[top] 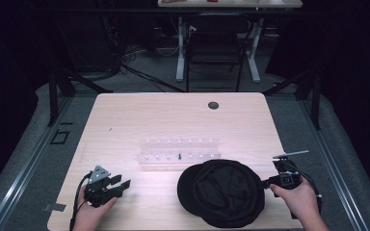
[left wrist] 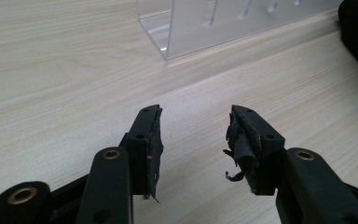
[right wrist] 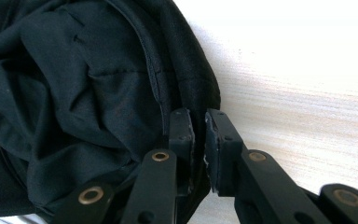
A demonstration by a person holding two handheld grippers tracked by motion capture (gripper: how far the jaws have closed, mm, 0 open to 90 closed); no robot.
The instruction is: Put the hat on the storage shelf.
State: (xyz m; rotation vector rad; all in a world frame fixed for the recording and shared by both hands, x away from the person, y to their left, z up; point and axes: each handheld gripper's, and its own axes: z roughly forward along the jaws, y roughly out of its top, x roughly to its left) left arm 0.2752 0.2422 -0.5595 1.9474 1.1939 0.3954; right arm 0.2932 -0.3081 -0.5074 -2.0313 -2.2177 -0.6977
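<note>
A floppy black fabric cap (top: 224, 192) is lying upside down at the near right of the pale wooden bench (top: 125, 120), just in front of a clear acrylic rack (top: 179, 151). The right claw (right wrist: 199, 128) is sitting at the cap's right edge with its jaws standing only a narrow slit apart; the rim seems to be lying against the left jaw rather than between the pads, though the dark cloth is making that hard to judge. The left claw (left wrist: 195, 135) is resting well apart from the cap at the near left, gaping wide and gripping nothing.
</note>
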